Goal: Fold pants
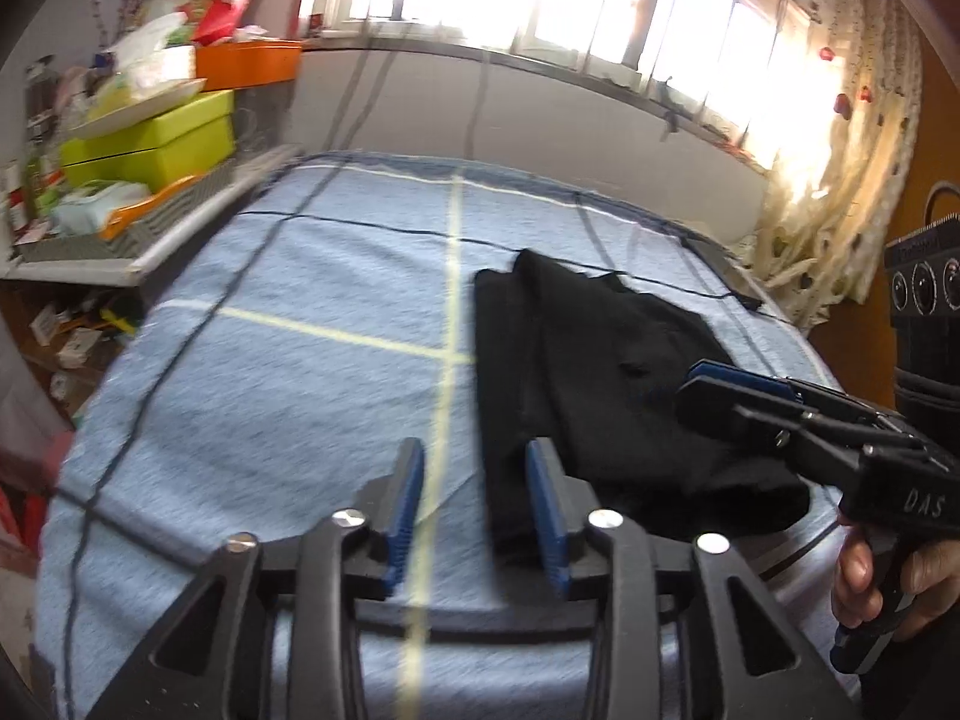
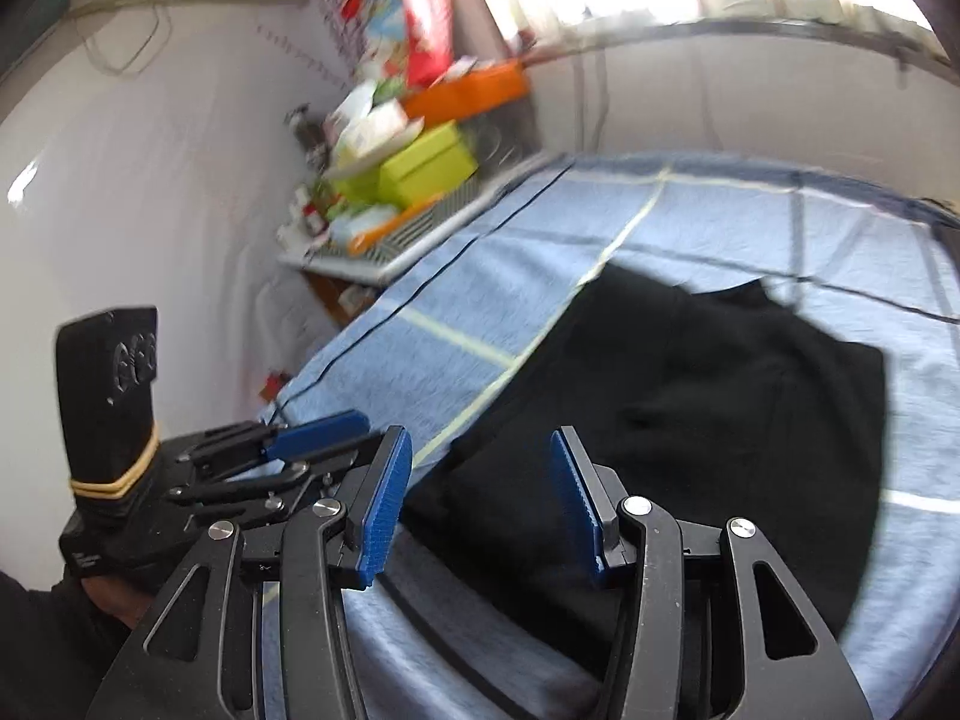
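In the left wrist view, the left gripper (image 1: 477,495) hovers above the bed (image 1: 270,372), its jaws spread wide with nothing between them. The black pants (image 1: 600,384) lie folded on the blue checked sheet, to the right of the yellow stripe that runs down the middle. The right gripper (image 1: 708,387) reaches in from the right edge over the pants; from this side angle it cannot be told how far its jaws stand apart. A cluttered shelf (image 1: 144,192) stands beside the bed at left.

In the right wrist view, the right gripper (image 2: 480,495) has its jaws wide apart and empty, above the near edge of the pants (image 2: 690,420). The left gripper (image 2: 324,438) shows at lower left, just beside it, over the sheet.
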A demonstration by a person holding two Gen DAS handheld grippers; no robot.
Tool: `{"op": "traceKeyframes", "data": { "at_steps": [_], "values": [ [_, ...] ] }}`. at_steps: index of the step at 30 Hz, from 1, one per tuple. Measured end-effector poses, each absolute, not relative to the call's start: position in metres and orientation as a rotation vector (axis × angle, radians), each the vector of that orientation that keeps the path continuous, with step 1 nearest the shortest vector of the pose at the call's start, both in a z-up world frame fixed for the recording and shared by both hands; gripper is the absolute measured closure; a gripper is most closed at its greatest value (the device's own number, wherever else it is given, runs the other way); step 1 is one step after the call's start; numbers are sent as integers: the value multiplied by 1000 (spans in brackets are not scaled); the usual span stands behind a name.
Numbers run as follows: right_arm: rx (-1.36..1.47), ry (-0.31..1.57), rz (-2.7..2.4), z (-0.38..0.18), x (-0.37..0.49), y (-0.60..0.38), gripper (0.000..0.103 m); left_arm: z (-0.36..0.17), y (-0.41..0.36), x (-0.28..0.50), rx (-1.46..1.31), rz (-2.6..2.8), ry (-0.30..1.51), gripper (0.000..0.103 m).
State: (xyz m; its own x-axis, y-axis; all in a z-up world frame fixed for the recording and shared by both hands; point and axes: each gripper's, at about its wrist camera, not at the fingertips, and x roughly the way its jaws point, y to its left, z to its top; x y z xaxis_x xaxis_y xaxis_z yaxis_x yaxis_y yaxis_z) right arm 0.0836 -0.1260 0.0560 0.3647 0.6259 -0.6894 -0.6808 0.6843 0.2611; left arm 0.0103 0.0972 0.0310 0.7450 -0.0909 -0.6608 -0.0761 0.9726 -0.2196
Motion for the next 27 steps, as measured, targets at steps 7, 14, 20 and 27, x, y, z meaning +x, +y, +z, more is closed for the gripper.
{"op": "traceKeyframes", "data": {
  "at_steps": [7,14,20,27],
  "values": [
    [-29,885,720,43,97,-167,54,17,80,51,-254,-109,786,55],
    [-13,908,707,32,99,-175,54,14,77,55,-317,-146,800,55],
    [-39,905,698,26,99,-175,54,25,79,47,-355,-186,768,73],
    [-48,904,690,27,99,-175,54,32,74,50,-288,-174,750,92]
  ]
}}
